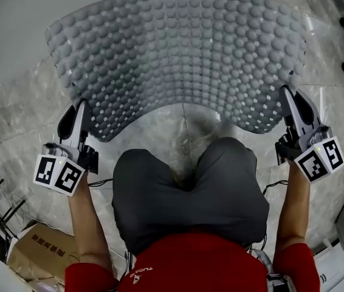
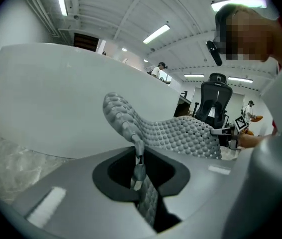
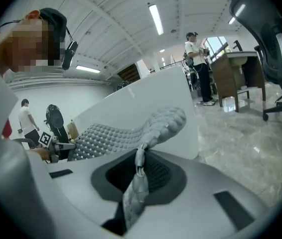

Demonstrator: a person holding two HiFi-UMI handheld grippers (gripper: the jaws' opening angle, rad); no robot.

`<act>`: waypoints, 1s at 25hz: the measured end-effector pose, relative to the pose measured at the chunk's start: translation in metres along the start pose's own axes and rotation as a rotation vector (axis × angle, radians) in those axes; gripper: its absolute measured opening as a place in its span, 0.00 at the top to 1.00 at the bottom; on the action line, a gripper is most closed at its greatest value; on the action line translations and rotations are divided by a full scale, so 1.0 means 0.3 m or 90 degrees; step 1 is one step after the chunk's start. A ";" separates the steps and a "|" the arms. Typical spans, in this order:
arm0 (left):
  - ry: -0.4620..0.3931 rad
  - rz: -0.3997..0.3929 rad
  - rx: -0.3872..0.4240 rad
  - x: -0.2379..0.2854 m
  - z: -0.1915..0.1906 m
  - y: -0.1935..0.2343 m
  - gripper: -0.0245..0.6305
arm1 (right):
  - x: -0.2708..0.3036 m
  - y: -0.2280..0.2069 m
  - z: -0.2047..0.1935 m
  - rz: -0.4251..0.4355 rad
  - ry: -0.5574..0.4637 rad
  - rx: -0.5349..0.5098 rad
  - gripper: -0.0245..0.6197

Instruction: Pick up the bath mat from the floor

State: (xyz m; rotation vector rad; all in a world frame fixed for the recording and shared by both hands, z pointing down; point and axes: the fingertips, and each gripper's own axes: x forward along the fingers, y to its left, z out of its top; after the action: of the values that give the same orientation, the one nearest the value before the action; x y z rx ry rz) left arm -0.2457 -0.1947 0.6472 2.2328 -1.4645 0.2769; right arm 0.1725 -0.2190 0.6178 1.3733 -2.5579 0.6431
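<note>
A grey bath mat (image 1: 178,53) covered in round bumps hangs spread out in the air between my two grippers, sagging at its near edge. My left gripper (image 1: 81,111) is shut on the mat's left corner, and the pinched edge of the bath mat (image 2: 138,158) runs through its jaws in the left gripper view. My right gripper (image 1: 286,96) is shut on the right corner, where the bath mat (image 3: 140,176) passes between its jaws. The mat is clear of the marbled floor (image 1: 160,132).
A white bathtub wall (image 2: 56,98) stands just ahead. A cardboard box (image 1: 32,254) and cables lie at the lower left. An office chair (image 3: 270,39) and a desk stand to the right, with people further off in the room.
</note>
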 end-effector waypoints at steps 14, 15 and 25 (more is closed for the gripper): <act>-0.059 -0.007 -0.005 -0.303 0.487 -0.170 0.89 | -0.245 0.203 0.519 -0.031 -0.080 -0.005 0.91; -0.059 -0.008 -0.003 -0.318 0.522 -0.183 0.89 | -0.262 0.216 0.556 -0.033 -0.081 -0.005 0.91; -0.098 -0.009 0.003 -0.615 1.065 -0.366 0.89 | -0.506 0.418 1.121 -0.044 -0.120 -0.002 0.91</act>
State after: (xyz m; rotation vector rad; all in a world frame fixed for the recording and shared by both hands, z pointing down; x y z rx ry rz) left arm -0.2476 -0.1590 0.2640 2.3113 -1.5266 0.1060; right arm 0.1728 -0.1944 0.2290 1.5847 -2.6368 0.5212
